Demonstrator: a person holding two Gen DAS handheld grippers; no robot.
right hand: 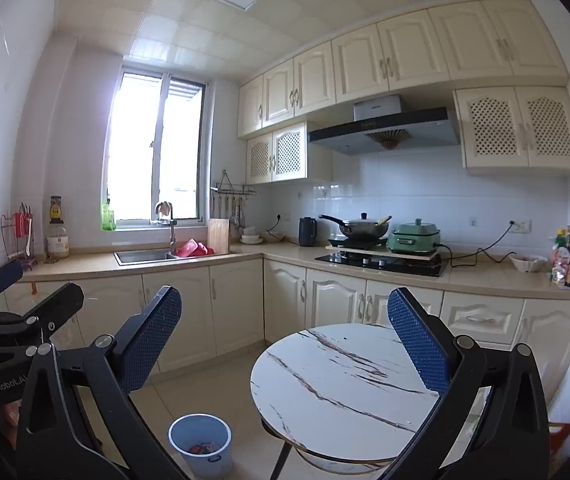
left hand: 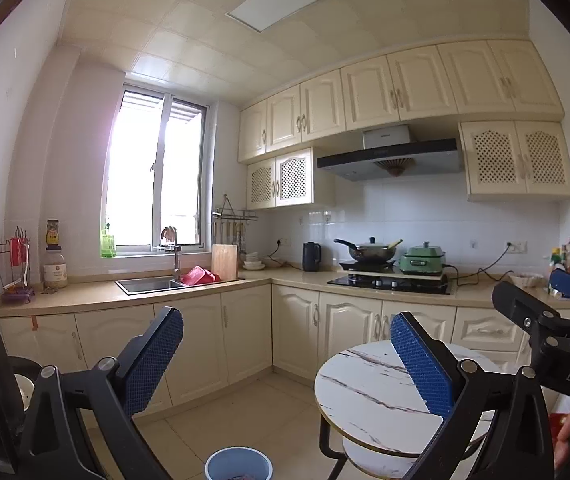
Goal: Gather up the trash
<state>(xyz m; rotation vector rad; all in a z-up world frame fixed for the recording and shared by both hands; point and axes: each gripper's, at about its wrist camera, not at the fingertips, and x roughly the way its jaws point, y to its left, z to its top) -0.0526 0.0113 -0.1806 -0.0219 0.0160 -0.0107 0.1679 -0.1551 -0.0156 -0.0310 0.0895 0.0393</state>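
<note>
Both your grippers are spread wide with nothing between the blue pads: left gripper (left hand: 287,360), right gripper (right hand: 285,336), both held up above the round marble table (right hand: 345,384) and aimed at the kitchen counter (right hand: 485,272) beyond it. Table top looks bare. The blue bin (right hand: 201,444) sits on the floor just left of the table's base; some reddish scraps lie in its bottom, so the table looks already cleared.

Risks: you're holding both rigs close together beside the table. The right gripper's body crowds the left view's edge, so a fast swing could knock them together. Reaching down to the bin, a finger could clip the table rim or tip the light bin.

Can't see the floor under or behind the table, or the table's lower shelf properly. Bin contents are too small to identify.
</note>
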